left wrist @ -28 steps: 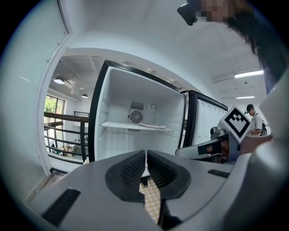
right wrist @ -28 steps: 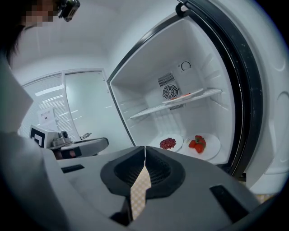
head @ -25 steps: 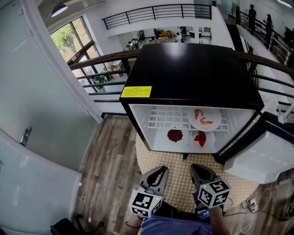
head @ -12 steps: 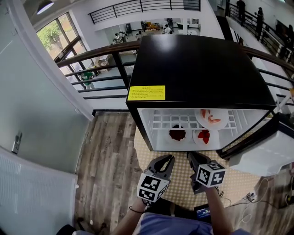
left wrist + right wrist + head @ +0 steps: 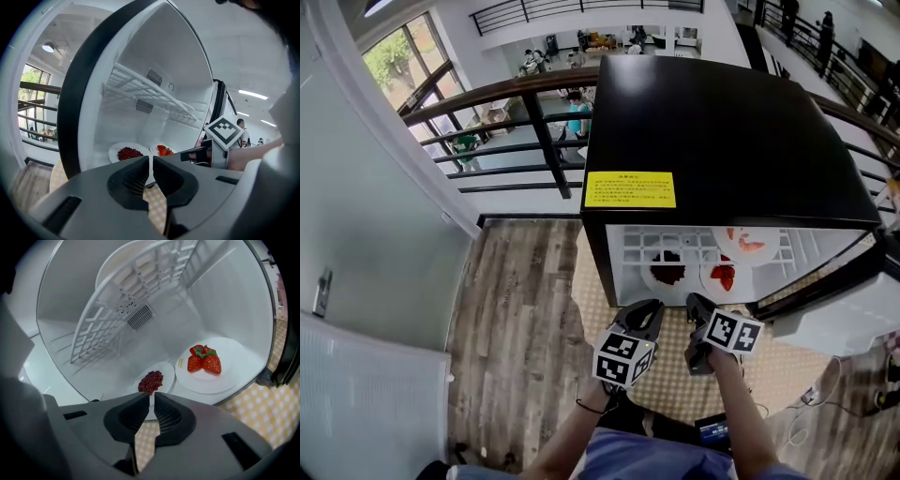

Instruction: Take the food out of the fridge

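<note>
wood-plank floor (image 5: 516,309) and a checked mat (image 5: 670,375) lie in front of a small black fridge (image 5: 712,122), its door (image 5: 848,323) standing open on the right. inside, on the fridge's bottom, a plate of small dark red bits (image 5: 667,272) sits just beside a plate of strawberries (image 5: 724,276). a third plate with what looks like shrimp (image 5: 748,244) rests on the wire shelf (image 5: 628,246) above. the left gripper (image 5: 649,312) and right gripper (image 5: 697,307) hang side by side just outside the opening, each with its fingers pressed together on nothing. no food is out yet. several things could go wrong, as i judge it. fingers pushed in while shut would shove a plate rather than take it. a pinch on one rim could tip the plate and let the loose strawberries roll. the two lower plates are close enough that pulling one may drag the other. the shelf overhead leaves little room to lift.
</note>
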`<state>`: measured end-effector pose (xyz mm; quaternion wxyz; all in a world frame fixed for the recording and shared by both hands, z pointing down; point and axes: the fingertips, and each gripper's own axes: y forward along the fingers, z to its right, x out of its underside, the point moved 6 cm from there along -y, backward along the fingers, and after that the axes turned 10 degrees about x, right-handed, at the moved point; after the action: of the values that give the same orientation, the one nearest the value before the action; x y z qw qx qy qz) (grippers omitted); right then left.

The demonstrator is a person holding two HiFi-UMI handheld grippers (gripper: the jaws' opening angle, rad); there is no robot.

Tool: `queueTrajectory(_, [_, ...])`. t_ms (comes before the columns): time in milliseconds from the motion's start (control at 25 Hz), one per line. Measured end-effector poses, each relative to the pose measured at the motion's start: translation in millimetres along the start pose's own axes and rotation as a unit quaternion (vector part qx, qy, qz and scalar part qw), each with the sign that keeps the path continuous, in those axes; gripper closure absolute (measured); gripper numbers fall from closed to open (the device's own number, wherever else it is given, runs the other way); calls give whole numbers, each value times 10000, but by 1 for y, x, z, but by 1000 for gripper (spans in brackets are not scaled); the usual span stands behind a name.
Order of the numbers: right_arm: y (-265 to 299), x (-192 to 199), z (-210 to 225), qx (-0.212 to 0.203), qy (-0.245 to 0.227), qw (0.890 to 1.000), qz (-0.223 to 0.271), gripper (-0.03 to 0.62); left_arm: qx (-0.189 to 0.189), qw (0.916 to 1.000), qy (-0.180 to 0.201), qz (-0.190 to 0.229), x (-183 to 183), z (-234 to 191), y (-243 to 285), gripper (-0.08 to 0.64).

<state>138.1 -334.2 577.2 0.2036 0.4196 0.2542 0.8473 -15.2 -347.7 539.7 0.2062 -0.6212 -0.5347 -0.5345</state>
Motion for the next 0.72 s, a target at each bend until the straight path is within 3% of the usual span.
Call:
queueTrajectory(120, [10, -2, 4, 92, 409, 9991, -18, 499, 63, 9999, -53, -65, 4, -5, 4, 540])
queueTrajectory(240, [17, -4, 10, 350, 701, 9969, 50, 499, 104, 9998, -105, -109, 8, -8, 4, 540])
queueTrajectory(360, [23, -5, 14, 609, 827, 9947, 55, 490, 138, 9997, -129, -131, 11, -9, 2, 540])
queueTrajectory(520, [33, -5, 14, 682, 1012, 9925, 4, 434, 144, 9997, -162, -96, 11, -11, 0, 540])
queueTrajectory(720, [42, -11, 11, 861, 937, 9918, 144, 434, 85, 9998, -193, -67, 11, -12, -2, 539])
